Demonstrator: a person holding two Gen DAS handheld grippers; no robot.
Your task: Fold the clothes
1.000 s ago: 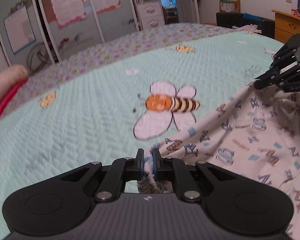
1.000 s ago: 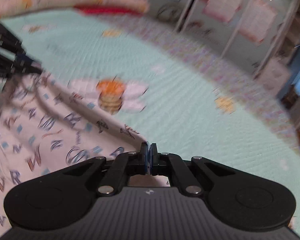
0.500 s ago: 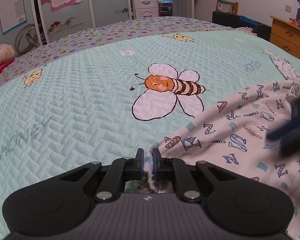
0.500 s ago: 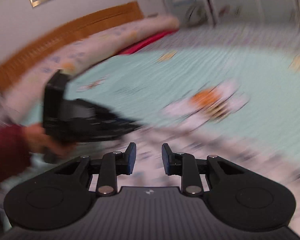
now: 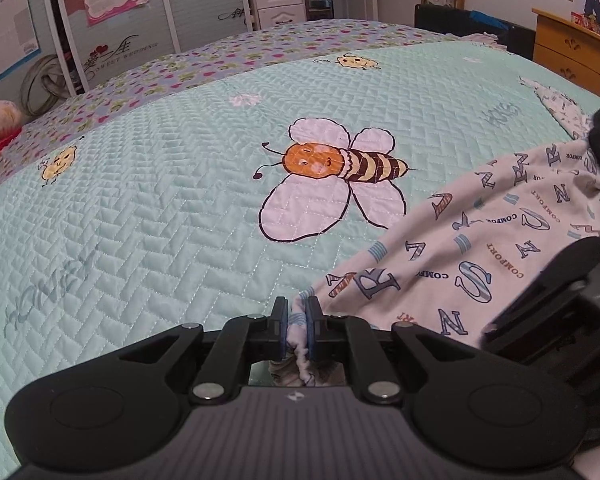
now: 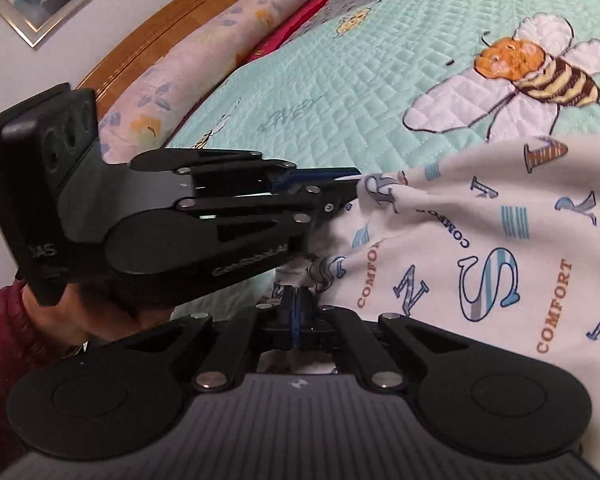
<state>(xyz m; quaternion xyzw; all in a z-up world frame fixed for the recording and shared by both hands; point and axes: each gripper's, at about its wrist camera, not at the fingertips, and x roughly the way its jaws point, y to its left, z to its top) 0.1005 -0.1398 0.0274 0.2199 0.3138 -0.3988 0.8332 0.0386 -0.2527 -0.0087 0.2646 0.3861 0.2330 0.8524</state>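
Note:
A white garment printed with blue letters and "COMFORT" [image 5: 500, 240] lies on the bed at the right; it also shows in the right wrist view [image 6: 480, 248]. My left gripper [image 5: 298, 320] is shut on a bunched edge of the garment. In the right wrist view the left gripper [image 6: 352, 184] holds that edge just ahead and to the left. My right gripper [image 6: 296, 308] has its fingers closed together at a lower fold of the garment; whether cloth is pinched between them is hidden. Its black body shows at the right edge of the left wrist view [image 5: 560, 300].
The mint quilted bedspread [image 5: 160, 208] has a large bee print [image 5: 340, 168]. A rolled floral pillow [image 6: 188, 64] and wooden headboard [image 6: 160, 36] lie to the left. Wardrobe doors [image 5: 112, 20] and a wooden dresser [image 5: 572, 52] stand beyond the bed.
My right gripper swung left beside my left gripper, opened half a second ago, and has now shut low at the garment. My left gripper kept its hold.

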